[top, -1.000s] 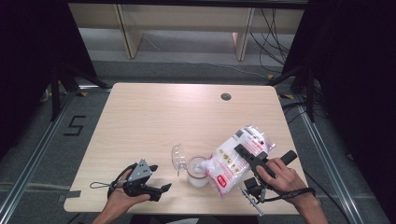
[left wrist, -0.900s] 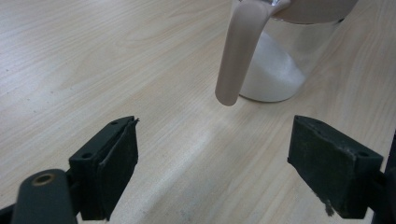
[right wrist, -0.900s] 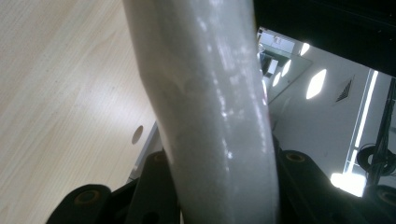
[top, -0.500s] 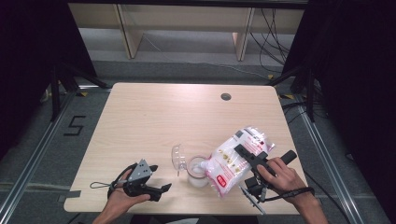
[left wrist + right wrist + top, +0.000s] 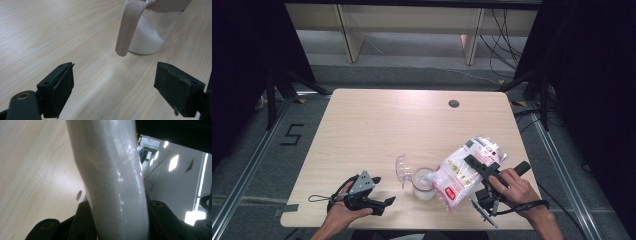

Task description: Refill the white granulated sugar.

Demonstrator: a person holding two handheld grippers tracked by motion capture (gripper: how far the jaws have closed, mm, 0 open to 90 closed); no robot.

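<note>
Right gripper (image 5: 484,172) is clamped on one white plastic bag (image 5: 464,172) with red label panels, print too small to read; the bag is tilted over the mouth of one clear jar (image 5: 424,184) holding white powder, near the table's front edge. The jar's hinged lid (image 5: 402,171) stands open on its left. Left gripper (image 5: 379,204) rests left of the jar, jaws wide, empty. One light wood table (image 5: 382,130) has a grommet hole (image 5: 454,104). Grey floor bears a "5" mark (image 5: 292,135); shelving (image 5: 412,25) stands behind.
</note>
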